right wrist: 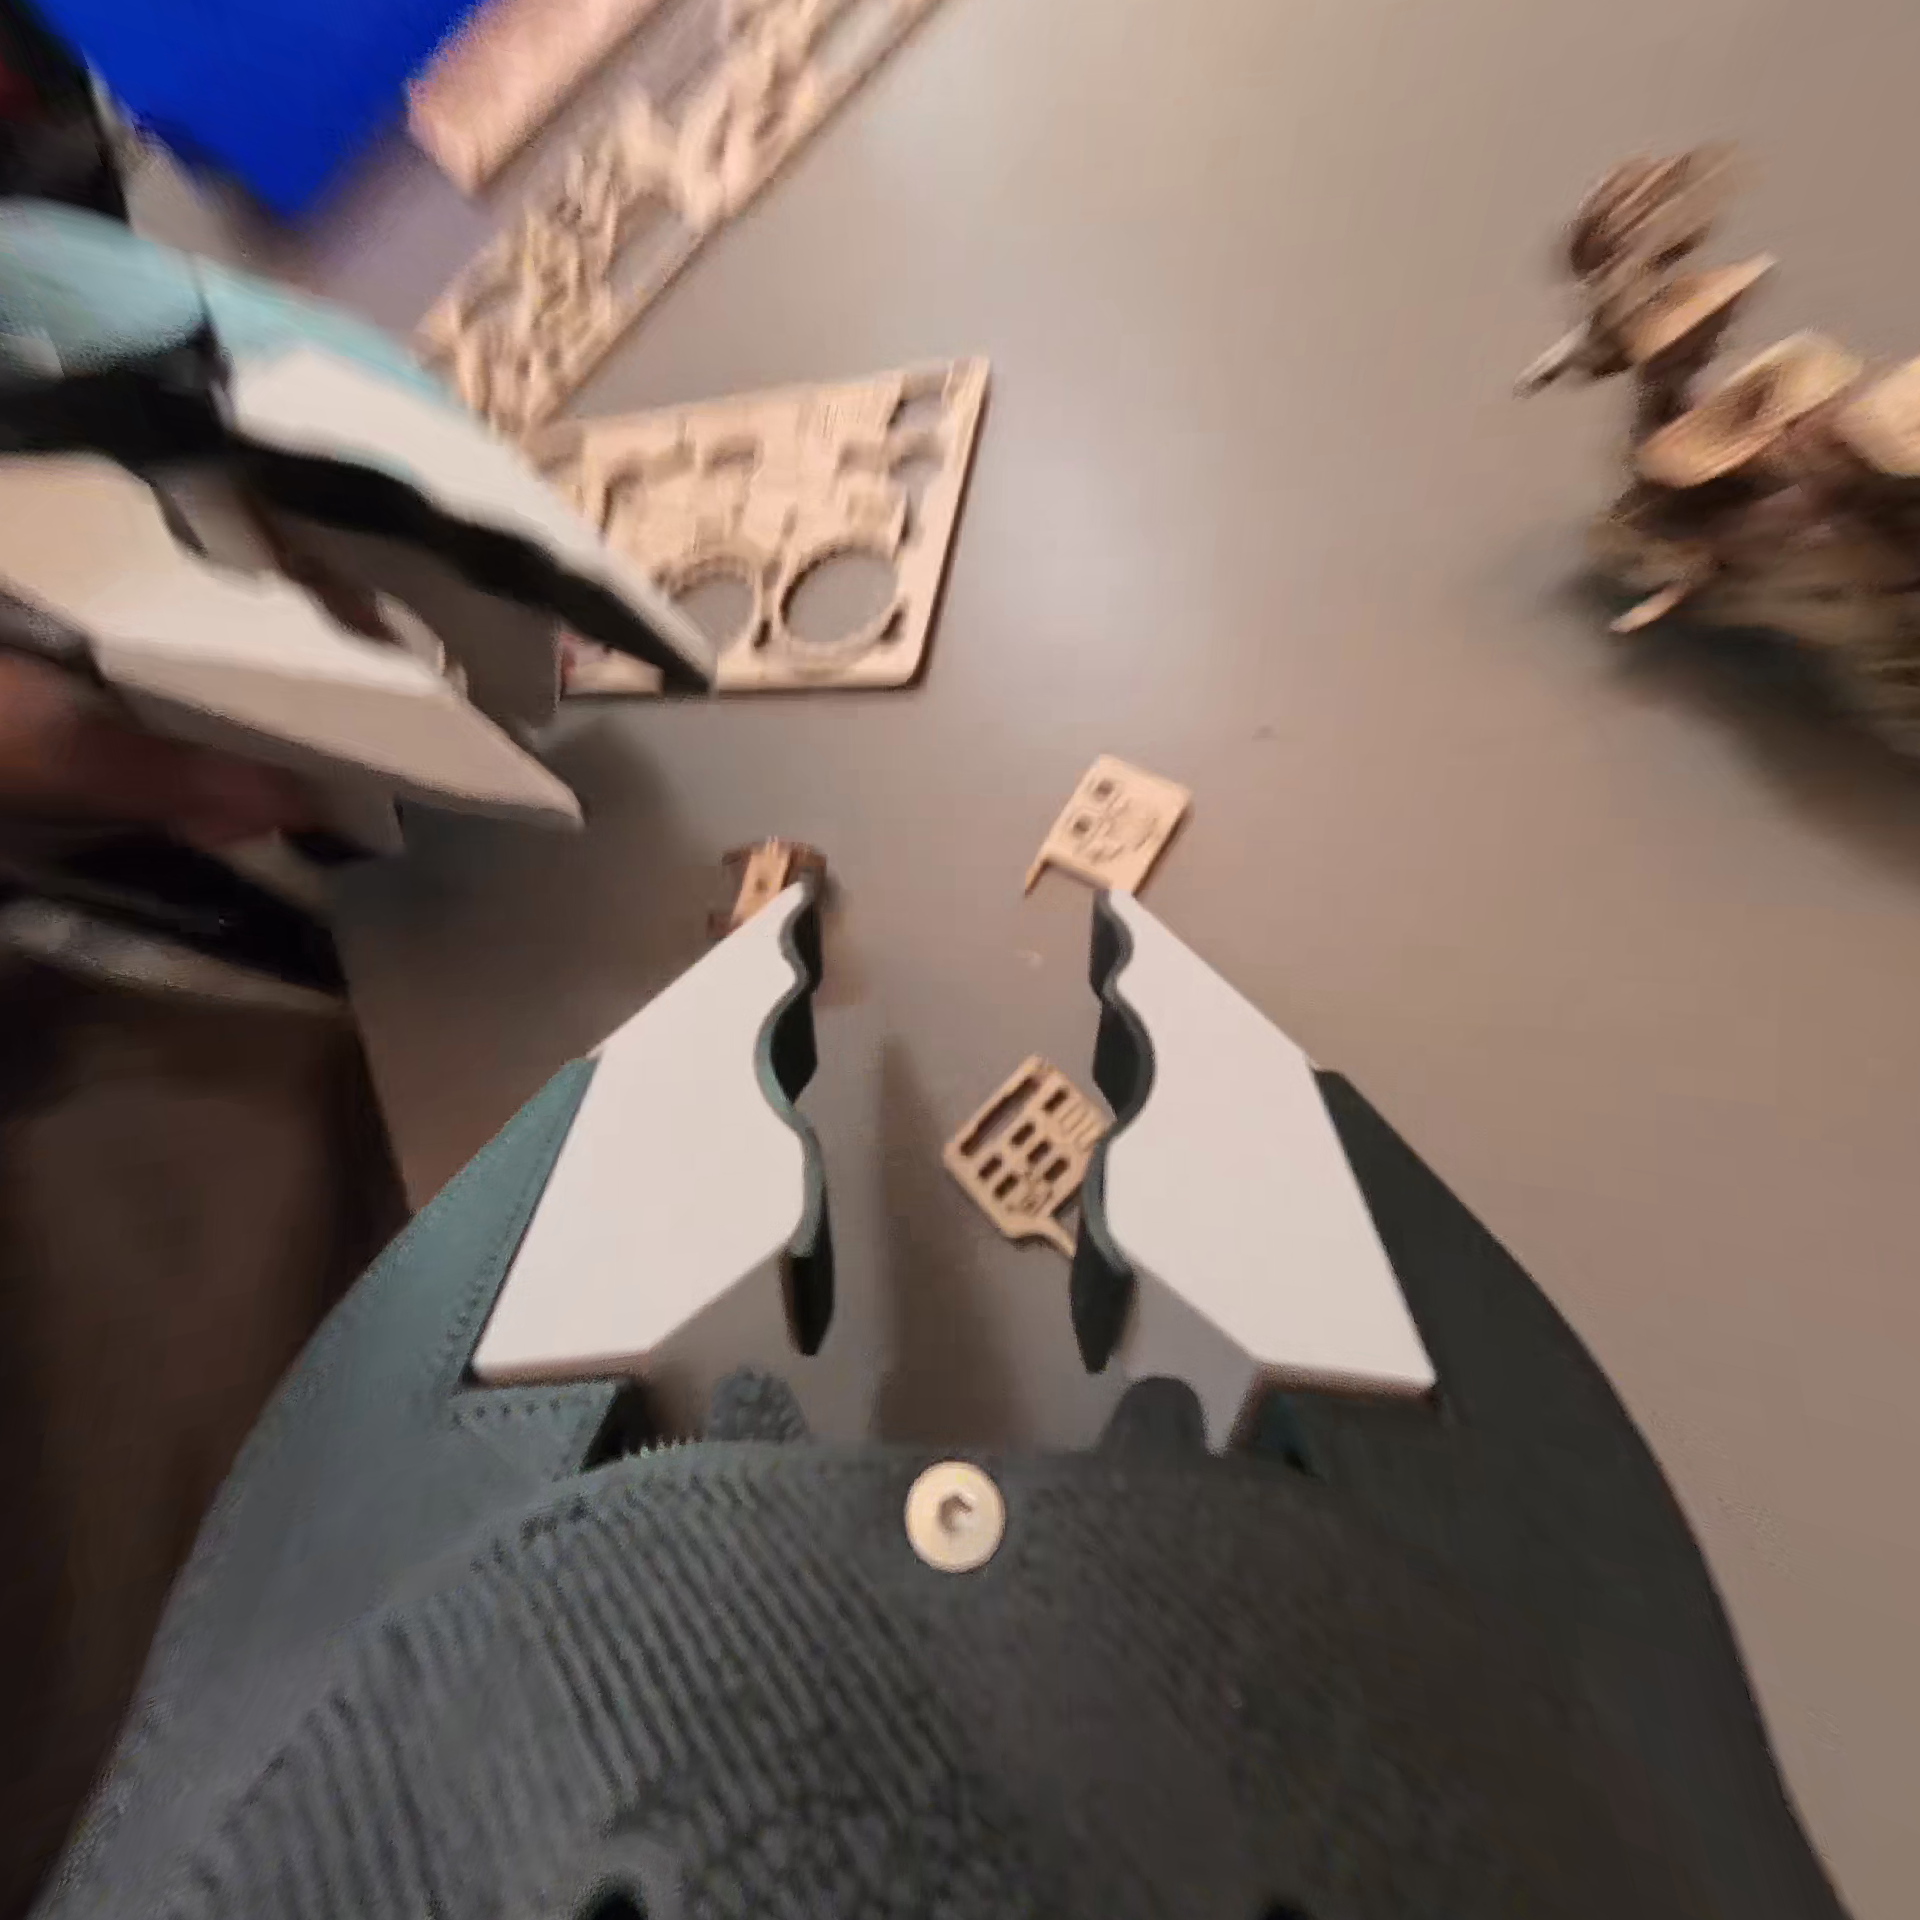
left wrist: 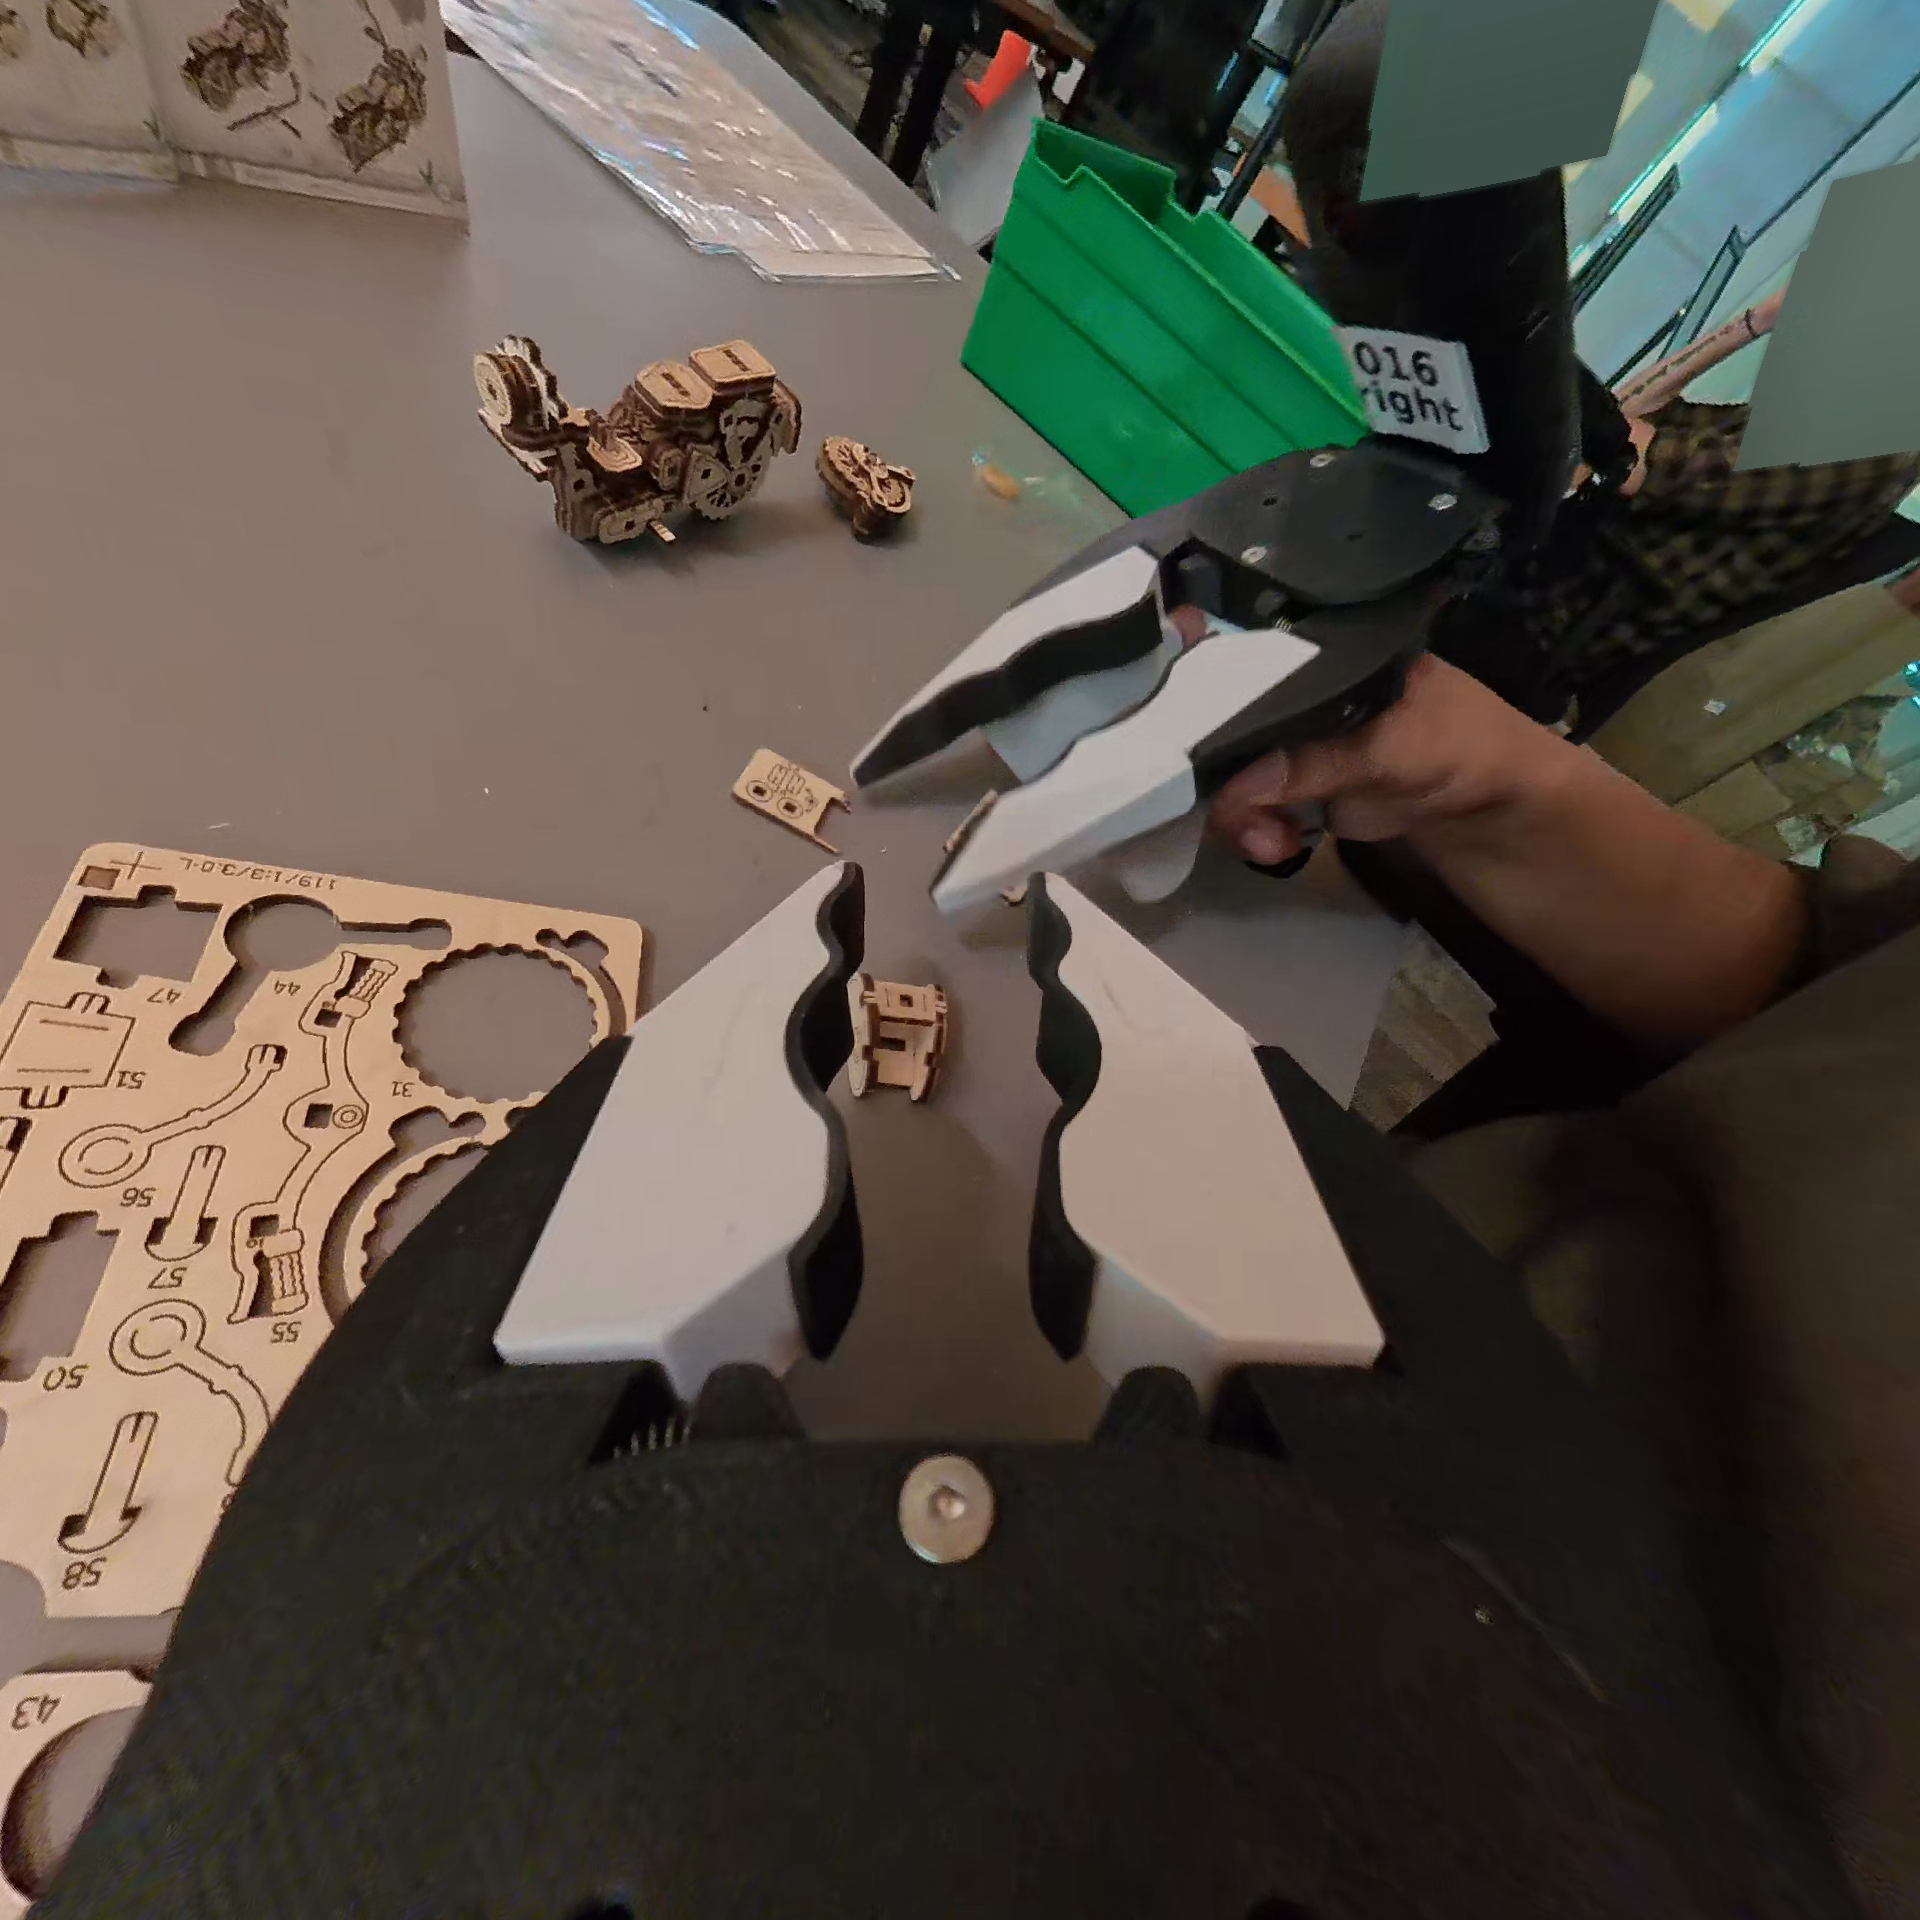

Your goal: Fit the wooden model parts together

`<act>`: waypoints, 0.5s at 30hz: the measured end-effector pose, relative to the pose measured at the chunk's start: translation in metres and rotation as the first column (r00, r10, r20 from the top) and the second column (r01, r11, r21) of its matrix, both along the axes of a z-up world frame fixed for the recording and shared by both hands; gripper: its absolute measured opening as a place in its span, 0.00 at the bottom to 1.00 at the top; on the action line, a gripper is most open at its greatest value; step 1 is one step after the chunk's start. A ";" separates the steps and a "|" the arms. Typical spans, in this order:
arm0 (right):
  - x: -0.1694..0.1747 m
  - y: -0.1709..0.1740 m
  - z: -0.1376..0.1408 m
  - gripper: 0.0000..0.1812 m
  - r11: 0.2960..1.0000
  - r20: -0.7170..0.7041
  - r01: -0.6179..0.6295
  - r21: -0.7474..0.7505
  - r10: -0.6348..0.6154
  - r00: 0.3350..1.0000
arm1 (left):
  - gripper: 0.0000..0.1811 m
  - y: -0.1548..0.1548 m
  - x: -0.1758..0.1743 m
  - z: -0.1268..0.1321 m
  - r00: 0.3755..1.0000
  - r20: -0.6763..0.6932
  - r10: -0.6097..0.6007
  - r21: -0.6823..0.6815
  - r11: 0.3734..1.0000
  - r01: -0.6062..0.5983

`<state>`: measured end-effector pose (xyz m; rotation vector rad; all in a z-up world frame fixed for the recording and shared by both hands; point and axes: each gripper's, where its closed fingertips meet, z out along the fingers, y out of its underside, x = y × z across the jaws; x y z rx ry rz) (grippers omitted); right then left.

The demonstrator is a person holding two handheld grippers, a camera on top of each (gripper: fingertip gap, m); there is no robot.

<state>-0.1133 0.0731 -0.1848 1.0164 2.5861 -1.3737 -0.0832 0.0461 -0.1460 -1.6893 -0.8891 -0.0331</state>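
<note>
My left gripper [left wrist: 943, 894] is open and empty. A small boxy wooden sub-assembly [left wrist: 899, 1037] lies on the grey table between its fingers, touching neither. My right gripper [right wrist: 956, 902] is open and empty, low over the table; it also shows in the left wrist view [left wrist: 902, 833], just beyond my left fingertips. A flat grid-cut wooden piece [right wrist: 1023, 1153] lies between its fingers, close to the right one. A flat engraved wooden piece [left wrist: 784, 795] [right wrist: 1117, 826] lies just past both grippers. The sub-assembly [right wrist: 764, 883] is partly hidden behind my right gripper's left fingertip. The right wrist view is blurred.
A partly built wooden model [left wrist: 634, 442] and a small wheel assembly [left wrist: 862, 483] stand farther back. A punched wooden parts sheet [left wrist: 260, 1143] lies left. A green bin [left wrist: 1143, 343], a booklet [left wrist: 229, 94] and a plastic sheet [left wrist: 707, 135] sit at the back. The table edge [left wrist: 1382, 987] is close on the right.
</note>
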 end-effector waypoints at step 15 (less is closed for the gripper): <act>-0.030 0.017 -0.017 0.13 0.966 -0.129 -0.055 0.254 0.090 0.988 | 0.15 -0.005 -0.003 0.007 0.999 0.015 0.040 0.068 0.997 -0.041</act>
